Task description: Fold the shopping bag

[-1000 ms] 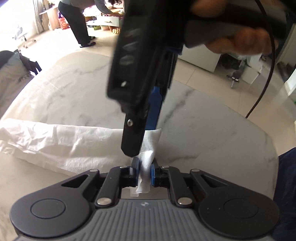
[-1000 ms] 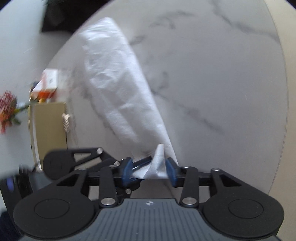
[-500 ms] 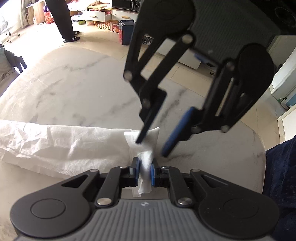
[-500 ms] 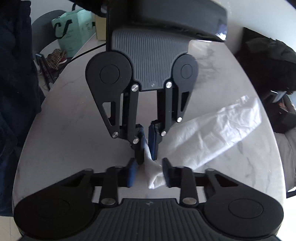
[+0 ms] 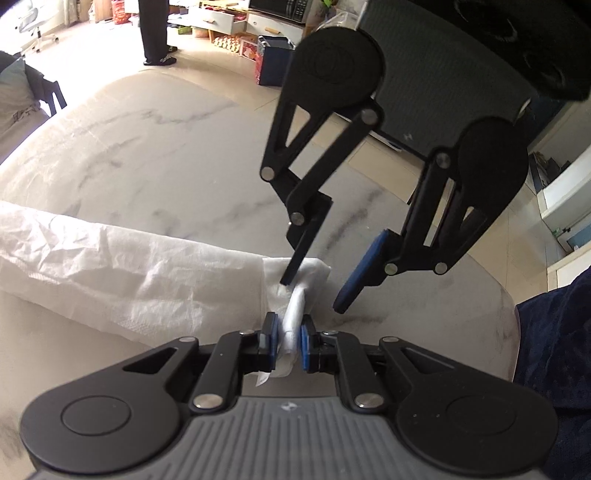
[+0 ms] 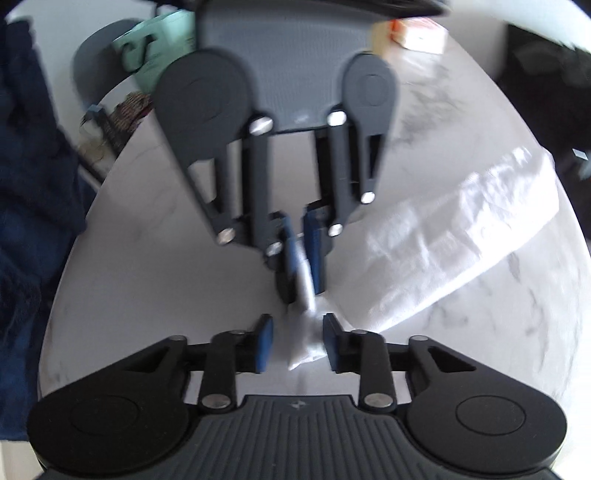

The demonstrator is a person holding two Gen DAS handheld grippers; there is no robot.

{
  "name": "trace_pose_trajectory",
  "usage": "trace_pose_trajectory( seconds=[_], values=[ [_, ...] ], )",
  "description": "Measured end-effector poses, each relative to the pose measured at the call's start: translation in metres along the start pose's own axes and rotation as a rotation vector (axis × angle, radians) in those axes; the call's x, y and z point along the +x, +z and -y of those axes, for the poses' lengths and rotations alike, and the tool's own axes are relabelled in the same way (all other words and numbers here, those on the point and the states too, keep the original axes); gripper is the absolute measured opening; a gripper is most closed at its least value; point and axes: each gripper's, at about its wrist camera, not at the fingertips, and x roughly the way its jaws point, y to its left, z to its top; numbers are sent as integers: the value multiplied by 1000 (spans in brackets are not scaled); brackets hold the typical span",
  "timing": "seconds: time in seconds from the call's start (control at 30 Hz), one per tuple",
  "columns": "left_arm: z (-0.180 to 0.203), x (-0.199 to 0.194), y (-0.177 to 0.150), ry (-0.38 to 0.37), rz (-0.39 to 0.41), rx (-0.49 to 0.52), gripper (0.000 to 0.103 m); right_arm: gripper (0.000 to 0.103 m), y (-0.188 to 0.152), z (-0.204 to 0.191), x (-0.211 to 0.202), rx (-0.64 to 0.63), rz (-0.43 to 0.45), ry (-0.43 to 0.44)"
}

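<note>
Left gripper (image 5: 287, 341) pinches the white bag's (image 5: 122, 277) corner (right gripper (image 5: 314, 291), fingers apart, just beyond).

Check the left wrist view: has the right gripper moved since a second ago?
Yes. The right gripper swung from square over the clamped bag end toward the table's right edge, jaws just opening, astride the end.

Pale marbled counter (image 5: 155, 147) fills mid-frame; beige tiled floor (image 5: 96, 62) upper left, brightly lit; low white drawer unit (image 5: 221, 26) along the top; office chair (image 5: 27, 22) far upper left.

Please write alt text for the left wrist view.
The left tool pinches the twisted end of a white shopping bag lying on a marble table. The right tool, open, straddles the bag's end from above.
</note>
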Motion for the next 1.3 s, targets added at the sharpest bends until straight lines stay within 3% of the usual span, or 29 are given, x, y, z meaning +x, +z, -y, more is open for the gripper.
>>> trace_pose_trajectory(
  seconds=[0.07, 0.1, 0.13, 0.23, 0.33, 0.4, 0.5, 0.67, 0.87, 1.03, 1.13, 1.3],
  values=[
    [0, 1, 0, 3, 1, -23, 11, 27, -4, 3, -1, 17, 9, -1],
    [0, 1, 1, 7, 0, -31, 11, 16, -6, 5, -1, 26, 13, -2],
    [2, 2, 2, 12, -1, -36, 11, 16, -7, 8, -1, 45, 15, 2],
    [7, 4, 3, 43, -6, -53, 11, 12, -9, 31, -1, 206, 22, 91],
    [12, 5, 2, 74, -3, -83, 11, 8, -9, 72, 7, 434, -33, 263],
    [20, 5, 2, 109, -14, -60, 12, 6, -7, 94, 16, 545, -88, 352],
    [33, 5, 3, 187, -53, 12, 17, 5, 0, 112, 29, 649, -169, 420],
    [69, -4, -4, 379, -29, 188, 18, 3, 14, 121, 40, 728, -277, 438],
    [93, -17, -28, 517, 40, 444, 24, 3, 29, 121, 48, 781, -384, 416],
    [88, -12, -20, 475, 67, 536, 25, 3, 34, 122, 54, 829, -439, 428],
    [91, -6, -28, 470, 32, 627, 27, 3, 32, 146, 63, 865, -452, 446],
    [91, 17, -33, 482, -21, 691, 26, 3, 25, 150, 67, 910, -449, 479]
  ],
)
